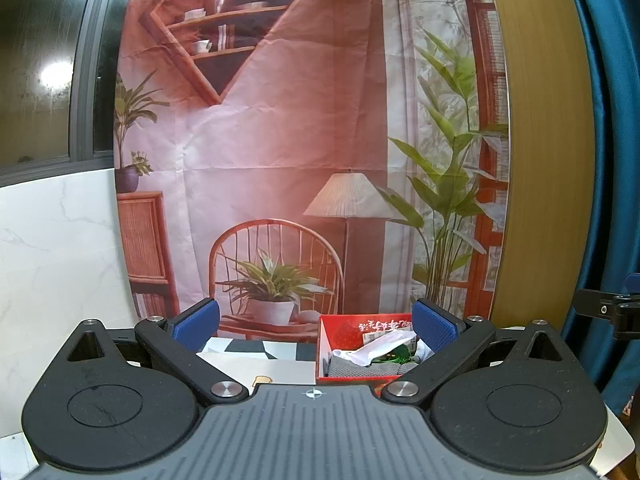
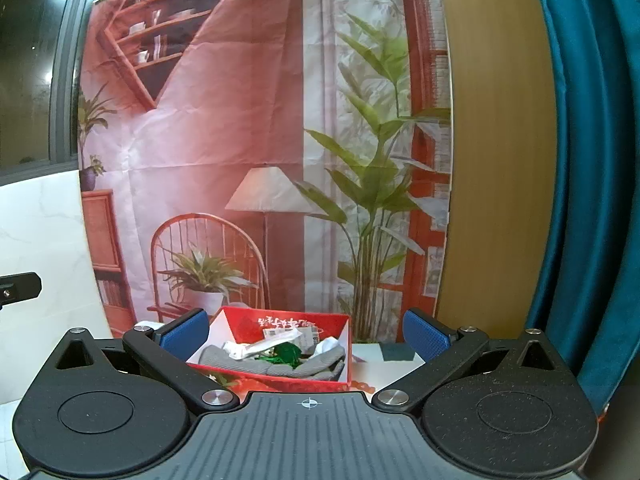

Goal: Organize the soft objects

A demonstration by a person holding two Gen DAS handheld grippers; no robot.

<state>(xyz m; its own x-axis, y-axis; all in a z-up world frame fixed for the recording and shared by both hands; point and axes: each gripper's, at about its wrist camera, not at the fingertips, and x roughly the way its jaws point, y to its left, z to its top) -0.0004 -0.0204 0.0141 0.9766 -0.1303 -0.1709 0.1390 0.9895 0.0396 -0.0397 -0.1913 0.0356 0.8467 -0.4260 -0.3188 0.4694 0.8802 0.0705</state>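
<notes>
1. Nearest cam, left wrist view: left gripper (image 1: pixel 316 326), blue pads spread wide, nothing btwn them. It hangs above the table w/ a checkered mat (image 1: pixel 256 350) ahead-left.
2. Red box (image 1: pixel 362 326) lies ahead and right of the left gripper's centre line; its right end sits behind the right blue pad.
3. Right wrist view: right gripper (image 2: pixel 306 334) also released, empty. Red box (image 2: pixel 280 344) is nearly dead ahead, slightly left, framed btwn the pads, so the right gripper looks better lined up on it.
4. Box's long axis runs roughly across both views, left-right.
5. Contents: grey knit cloth (image 2: pixel 276 364) draped along the front, looks limp; white crumpled plastic (image 2: pixel 260 346) and a green tangle (image 2: pixel 286 352) on top. All inside the box, loosely heaped.
6. Far right on the table: small dark green block (image 2: pixel 396 351), apart from the box.
</notes>
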